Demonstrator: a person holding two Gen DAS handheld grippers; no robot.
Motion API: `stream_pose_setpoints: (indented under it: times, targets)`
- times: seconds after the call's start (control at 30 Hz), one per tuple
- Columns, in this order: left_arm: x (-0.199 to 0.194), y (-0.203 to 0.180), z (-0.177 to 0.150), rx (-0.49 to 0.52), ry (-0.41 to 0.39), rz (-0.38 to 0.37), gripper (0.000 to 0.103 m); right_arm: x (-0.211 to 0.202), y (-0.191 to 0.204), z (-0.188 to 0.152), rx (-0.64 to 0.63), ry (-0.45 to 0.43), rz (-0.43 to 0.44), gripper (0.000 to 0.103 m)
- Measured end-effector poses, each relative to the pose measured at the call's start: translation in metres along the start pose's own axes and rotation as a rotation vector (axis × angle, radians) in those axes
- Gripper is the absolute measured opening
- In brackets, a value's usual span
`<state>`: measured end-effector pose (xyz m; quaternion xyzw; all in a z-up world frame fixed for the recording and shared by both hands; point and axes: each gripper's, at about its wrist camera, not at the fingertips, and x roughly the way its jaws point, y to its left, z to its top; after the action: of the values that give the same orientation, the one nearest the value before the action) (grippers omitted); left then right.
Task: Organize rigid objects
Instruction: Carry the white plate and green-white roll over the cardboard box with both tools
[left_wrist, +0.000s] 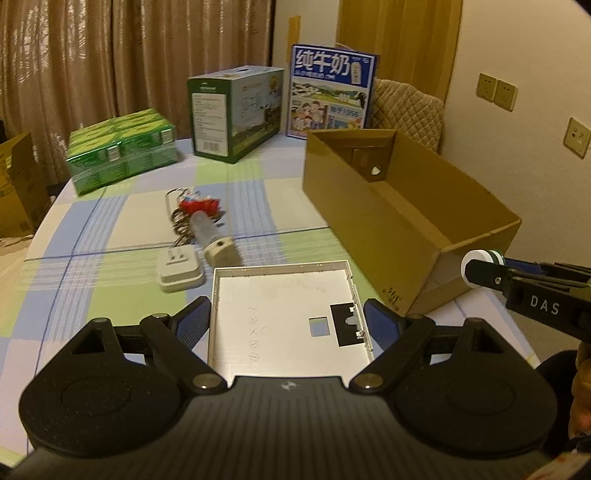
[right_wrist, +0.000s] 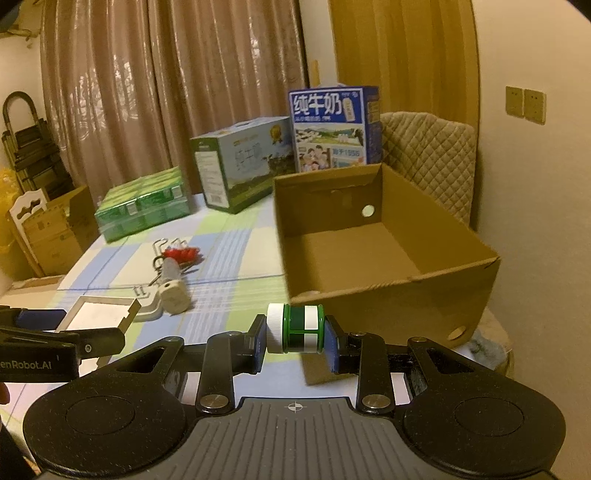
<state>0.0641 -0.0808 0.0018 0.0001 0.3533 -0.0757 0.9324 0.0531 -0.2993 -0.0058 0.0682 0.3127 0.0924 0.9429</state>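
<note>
With the left hand-held gripper (left_wrist: 288, 321) spread wide around a white plastic cover (left_wrist: 284, 314) and the right hand-held gripper (right_wrist: 295, 338) clamped on a small green jar (right_wrist: 295, 328), both loads hang above the worktop (right_wrist: 236, 251) just short of the empty cardboard box (right_wrist: 388, 280), so next each likely needs carrying over its rim and releasing.

Landmark: the open carton (right_wrist: 388, 254) on the table (left_wrist: 122, 218), towards its right side. Behind the carton stands a milk box (right_wrist: 334, 129), with a chair (right_wrist: 432, 158) to the right of that. Left of the milk box, behind and left of the carton, stands a second box (right_wrist: 240, 166); further left lies a wrapped pack (right_wrist: 142, 206). Left of the carton, mid-table, a heap of small items (left_wrist: 194, 216) lies, a plug (left_wrist: 181, 271) at its near end. A tray (left_wrist: 288, 314) sits before and left of the carton; a bottle (right_wrist: 295, 328) hangs just before its near wall.
</note>
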Motion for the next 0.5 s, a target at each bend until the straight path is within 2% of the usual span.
stream_pose_setpoints:
  times: [0.23,0.5]
  targets:
    - [0.013,-0.029,0.028,0.035,-0.027,-0.061,0.086,0.003,-0.032,0.022,0.005,-0.037,-0.049,0.028]
    - [0.045,-0.074,0.065,0.074,-0.039,-0.124,0.086,0.021,-0.076,0.058,-0.022,-0.055,-0.087,0.029]
